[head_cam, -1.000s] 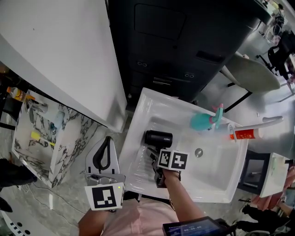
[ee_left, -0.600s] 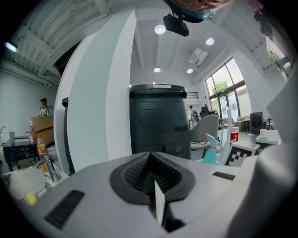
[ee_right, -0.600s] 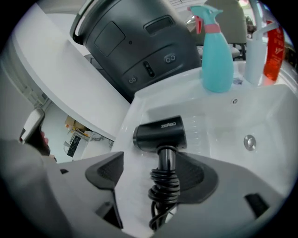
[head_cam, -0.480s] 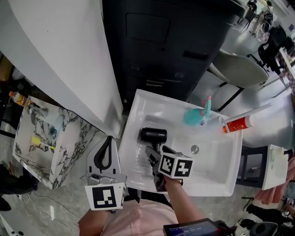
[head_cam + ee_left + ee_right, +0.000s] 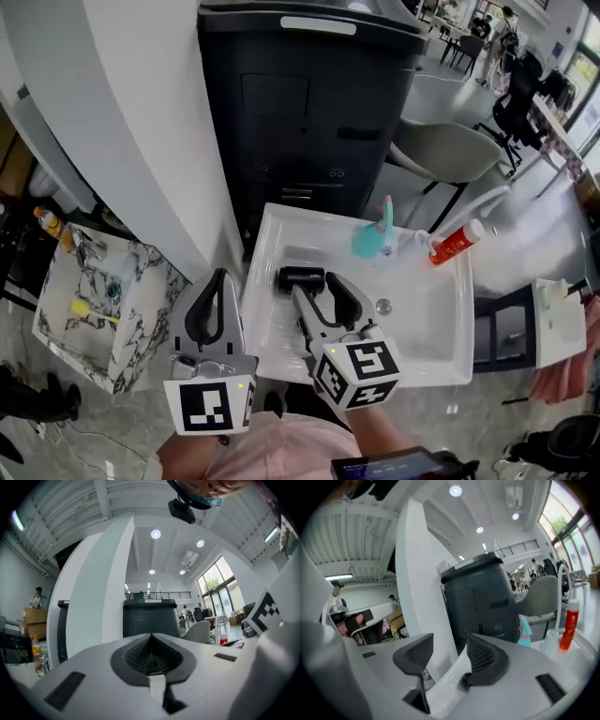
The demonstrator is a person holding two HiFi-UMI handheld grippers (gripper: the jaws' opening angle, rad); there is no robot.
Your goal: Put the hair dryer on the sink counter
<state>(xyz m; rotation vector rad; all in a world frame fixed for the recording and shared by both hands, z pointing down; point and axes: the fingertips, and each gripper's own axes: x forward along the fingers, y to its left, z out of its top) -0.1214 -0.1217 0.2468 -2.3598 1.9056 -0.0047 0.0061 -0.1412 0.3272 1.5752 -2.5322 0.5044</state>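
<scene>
The tall black cabinet filled the far middle of my head view, with a broad white pillar on its left. Near it sat the white rectangular sink. My right gripper hung over the sink's left half. Its jaws had just been closing and stood partly apart, with nothing between them. My left gripper was left of the sink, jaws pressed together on nothing. The black hair dryer lay on its side in the sink's far left part, in neither gripper. Right of it, on the far edge, stood a teal plastic spray bottle. A red bottle with a white cap leaned further right.
</scene>
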